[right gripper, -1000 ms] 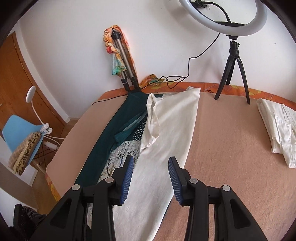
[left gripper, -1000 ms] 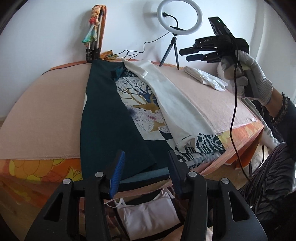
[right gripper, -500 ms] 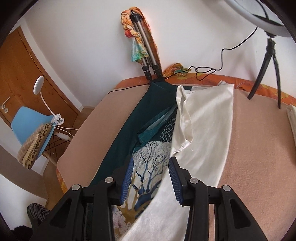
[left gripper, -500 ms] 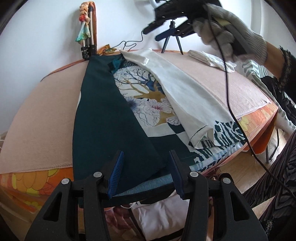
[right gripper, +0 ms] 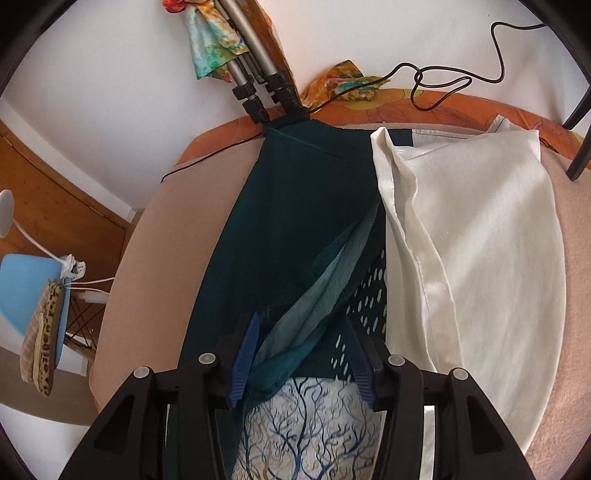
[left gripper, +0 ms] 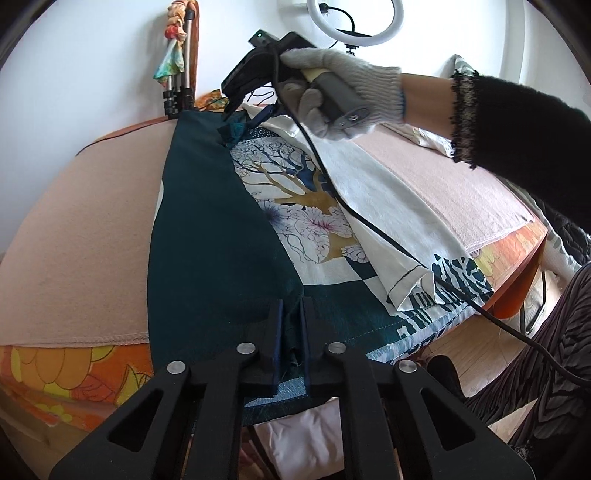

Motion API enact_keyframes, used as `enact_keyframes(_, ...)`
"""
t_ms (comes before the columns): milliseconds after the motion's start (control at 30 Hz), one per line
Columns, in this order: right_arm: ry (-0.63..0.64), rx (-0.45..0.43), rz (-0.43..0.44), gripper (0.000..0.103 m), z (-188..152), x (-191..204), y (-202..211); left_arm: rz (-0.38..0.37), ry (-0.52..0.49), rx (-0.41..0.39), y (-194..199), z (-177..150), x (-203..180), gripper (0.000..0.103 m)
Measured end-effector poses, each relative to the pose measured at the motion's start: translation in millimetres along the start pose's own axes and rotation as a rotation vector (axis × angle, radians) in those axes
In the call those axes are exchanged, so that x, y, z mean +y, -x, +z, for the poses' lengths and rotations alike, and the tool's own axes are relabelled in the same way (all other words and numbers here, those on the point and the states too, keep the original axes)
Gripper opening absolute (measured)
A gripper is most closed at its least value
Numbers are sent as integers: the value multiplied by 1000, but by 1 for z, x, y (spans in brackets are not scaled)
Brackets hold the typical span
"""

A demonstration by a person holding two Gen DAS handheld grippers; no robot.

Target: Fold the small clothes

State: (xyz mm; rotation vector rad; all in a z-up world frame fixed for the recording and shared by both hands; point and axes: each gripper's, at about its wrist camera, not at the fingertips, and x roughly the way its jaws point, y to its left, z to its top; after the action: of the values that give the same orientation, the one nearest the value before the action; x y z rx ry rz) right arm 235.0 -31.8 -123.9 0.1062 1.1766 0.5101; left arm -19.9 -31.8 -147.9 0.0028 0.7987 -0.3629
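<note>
A long garment lies lengthwise on the pink-covered table (left gripper: 74, 229). Its left side is a dark teal panel (left gripper: 207, 221), folded over a tree-printed middle (left gripper: 295, 192). A cream-white side panel (left gripper: 380, 192) is folded over on the right. My left gripper (left gripper: 291, 332) is shut on the teal hem at the near table edge. My right gripper (right gripper: 301, 354) is open over the far end, its fingers either side of a light teal fold (right gripper: 325, 295). The teal panel (right gripper: 288, 206) and the cream panel (right gripper: 480, 258) also show in the right wrist view.
A folded tripod (right gripper: 258, 77) with a colourful scarf leans at the far table edge. A ring light (left gripper: 354, 18) stands behind. A folded white garment (left gripper: 432, 136) lies at far right. A blue chair (right gripper: 26, 291) stands left. A black cable (left gripper: 369, 221) trails across the cloth.
My left gripper has closed onto the teal hem. My right gripper has moved left and down across the garment to the teal fold near the far end, staying open.
</note>
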Motion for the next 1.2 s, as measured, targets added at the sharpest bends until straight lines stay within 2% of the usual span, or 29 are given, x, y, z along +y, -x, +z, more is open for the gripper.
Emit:
enact_keyframes(67, 14, 8, -45, 50, 5, 2, -6, -12, 12, 1, 0, 1, 2, 5)
enact_keyframes(133, 49, -4, -85, 44, 10, 9, -5, -27, 32, 3, 1, 1, 4, 4)
enact_keyframes(200, 77, 2, -120, 11, 12, 13, -7, -34, 38, 3, 1, 1, 4, 3)
enact_keyframes(267, 104, -8, -169, 1, 10, 16, -6, -49, 44, 1, 2, 2, 4, 3)
enact_keyframes(300, 115, -17, -184, 0, 9, 16, -4, -58, 48, -2, 4, 3, 3, 3)
enact_keyframes(400, 122, -49, -230, 0, 6, 10, 7, -80, 36, -7, 7, 3, -2, 2)
enact_keyframes(667, 77, -65, -300, 0, 3, -14, 21, -126, 0, -4, 5, 3, -17, 2)
enact_keyframes(767, 75, -67, -289, 0, 2, -14, 21, -164, -2, 5, 3, 2, -21, 2)
enact_keyframes(833, 68, -40, -244, 2, 2, -15, 19, -189, 4, 14, 2, 2, -22, 2)
enact_keyframes(867, 65, -29, -239, 4, 2, -15, 19, -216, 10, 11, 3, 3, -22, 3)
enact_keyframes(900, 68, -27, -234, 23, 1, -14, 20, -222, 4, 16, 4, 3, -24, 5)
enact_keyframes(933, 75, -38, -213, 36, -1, -11, 24, -223, -9, 24, 5, 4, -27, 7)
enact_keyframes(967, 81, -59, -197, 45, -4, -10, 33, -226, -14, 29, 8, 4, -28, 12)
enact_keyframes(1033, 98, -94, -185, 42, -13, -7, 53, -235, -2, 18, 18, 4, -28, 20)
enact_keyframes(1167, 118, -152, -138, 42, -46, 0, 104, -223, 9, -34, 46, 6, -14, 21)
enact_keyframes(1200, 132, -156, -139, 42, -60, 2, 117, -211, 16, -46, 54, 8, -6, 25)
